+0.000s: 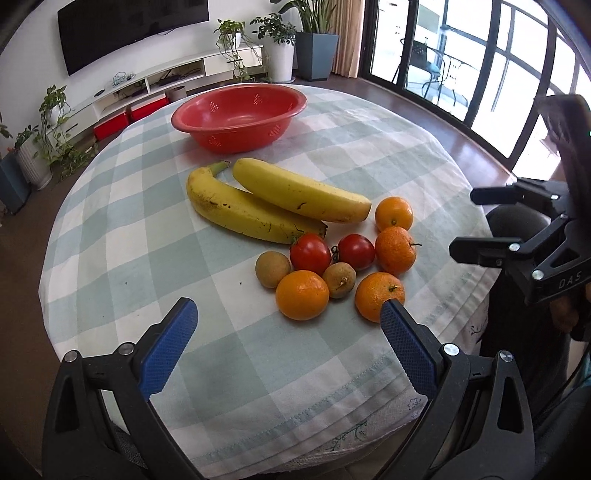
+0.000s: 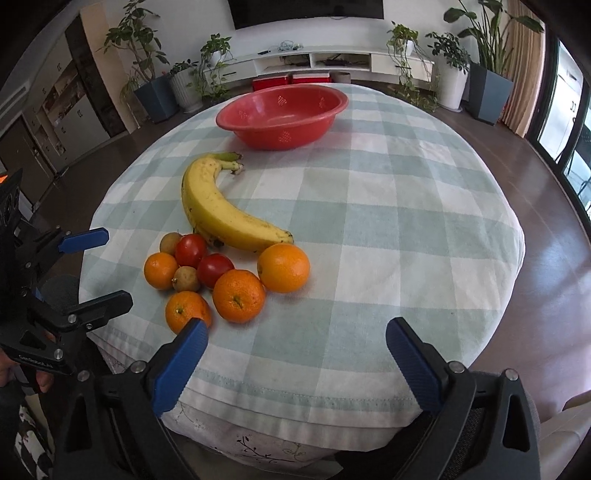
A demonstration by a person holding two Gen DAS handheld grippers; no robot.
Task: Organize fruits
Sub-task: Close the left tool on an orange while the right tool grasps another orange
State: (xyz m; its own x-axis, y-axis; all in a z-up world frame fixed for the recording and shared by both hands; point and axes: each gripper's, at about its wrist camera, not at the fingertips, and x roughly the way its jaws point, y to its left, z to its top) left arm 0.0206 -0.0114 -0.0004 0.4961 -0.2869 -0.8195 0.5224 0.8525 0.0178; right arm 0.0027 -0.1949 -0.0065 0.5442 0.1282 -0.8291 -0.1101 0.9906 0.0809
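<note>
Left wrist view puts the nearest orange [image 1: 379, 296] just beside your left tongs' [image 1: 290, 325] right tip, both tongs spread, right tongs [image 2: 295, 341] farther off.

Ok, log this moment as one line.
left tongs: open, empty | right tongs: open, empty | red bowl: empty | bananas, oranges, tomatoes: on tablecloth

From the right wrist I see one banana [image 2: 221, 210] clearly; the second is almost fully hidden behind it. Left hand-held gripper [image 2: 101, 267] cut off by the left frame edge. Table [image 2: 388, 229] near edge hidden under my fingers [image 2: 181, 365]. TV [image 2: 306, 11] cropped at top.
</note>
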